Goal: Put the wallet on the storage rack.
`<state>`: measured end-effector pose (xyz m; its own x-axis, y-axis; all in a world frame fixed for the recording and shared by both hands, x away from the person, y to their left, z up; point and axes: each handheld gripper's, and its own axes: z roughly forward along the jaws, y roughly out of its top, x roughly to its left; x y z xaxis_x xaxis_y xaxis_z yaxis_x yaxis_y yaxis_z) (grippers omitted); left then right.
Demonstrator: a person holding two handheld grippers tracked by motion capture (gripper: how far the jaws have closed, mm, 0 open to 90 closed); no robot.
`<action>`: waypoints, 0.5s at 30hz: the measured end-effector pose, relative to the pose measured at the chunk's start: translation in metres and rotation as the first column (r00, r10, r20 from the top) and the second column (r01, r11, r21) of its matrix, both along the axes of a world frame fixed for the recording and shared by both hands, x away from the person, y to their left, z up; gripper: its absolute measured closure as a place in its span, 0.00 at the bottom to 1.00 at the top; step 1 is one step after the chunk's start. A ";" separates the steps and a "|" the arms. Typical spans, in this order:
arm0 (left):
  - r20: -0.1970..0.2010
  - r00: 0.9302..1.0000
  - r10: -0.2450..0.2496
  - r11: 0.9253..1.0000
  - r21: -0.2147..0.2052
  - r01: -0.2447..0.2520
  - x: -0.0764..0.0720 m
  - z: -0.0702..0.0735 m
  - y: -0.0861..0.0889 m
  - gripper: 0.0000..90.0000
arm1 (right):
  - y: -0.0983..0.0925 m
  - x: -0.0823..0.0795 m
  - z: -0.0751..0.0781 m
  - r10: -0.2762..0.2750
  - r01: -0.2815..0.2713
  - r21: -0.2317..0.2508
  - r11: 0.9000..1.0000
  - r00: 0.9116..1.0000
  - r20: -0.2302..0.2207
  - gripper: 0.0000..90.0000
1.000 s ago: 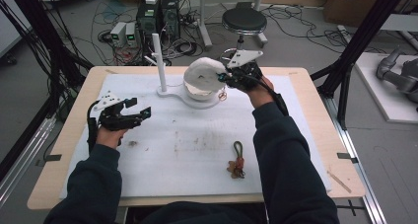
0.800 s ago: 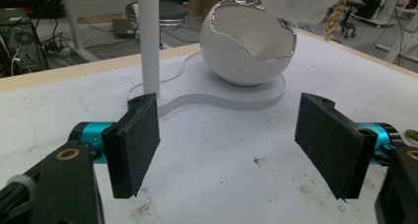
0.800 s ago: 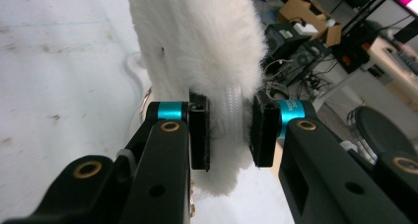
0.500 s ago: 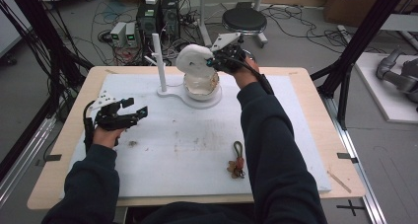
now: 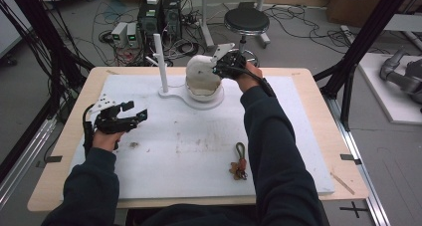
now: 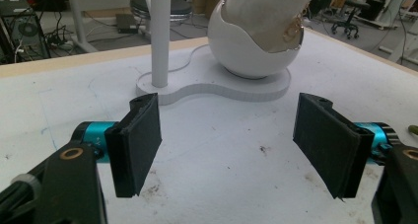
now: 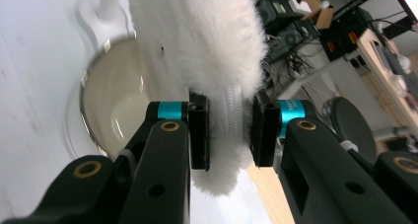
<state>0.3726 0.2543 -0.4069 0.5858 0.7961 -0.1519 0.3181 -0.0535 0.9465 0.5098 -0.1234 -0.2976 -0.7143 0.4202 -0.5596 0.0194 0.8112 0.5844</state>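
Observation:
A white fluffy pad hangs tilted over the white egg-shaped bowl; its lower part is still inside the rim. My right gripper is shut on the pad's edge, and in the right gripper view both pads pinch the fluffy pad at my right gripper, above the bowl. My left gripper hovers low over the mat at the left, open; its jaws have just closed slightly with nothing between them. My left gripper faces the bowl and the pad.
The bowl sits on a flat white base with an upright white post. A small brown and green cord trinket lies on the white mat near the right forearm. Faint stains mark the mat's middle.
My right gripper has carried the fluffy pad up and leftward from the bowl's right rim, tilting it. The left gripper has barely shifted.

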 end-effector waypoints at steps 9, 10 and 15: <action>-0.010 1.000 -0.007 1.000 0.003 0.007 0.001 -0.002 -0.003 0.29 | 0.009 -0.005 -0.011 -0.012 0.016 -0.096 0.995 0.999 0.046 0.83; -0.010 1.000 -0.007 1.000 0.002 0.007 0.001 -0.001 -0.003 0.29 | 0.013 -0.004 -0.014 -0.007 0.014 -0.122 0.992 0.999 0.052 0.84; -0.010 1.000 -0.009 1.000 0.002 0.009 0.000 -0.002 -0.003 0.29 | 0.033 -0.003 -0.031 -0.010 0.019 -0.202 0.979 0.999 0.042 0.84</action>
<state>0.3730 0.2512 -0.4085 0.5916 0.7909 -0.1562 0.3272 -0.0586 0.9431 0.5069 -0.0908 -0.3283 -0.6840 0.3054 -0.6625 0.0117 0.9126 0.4086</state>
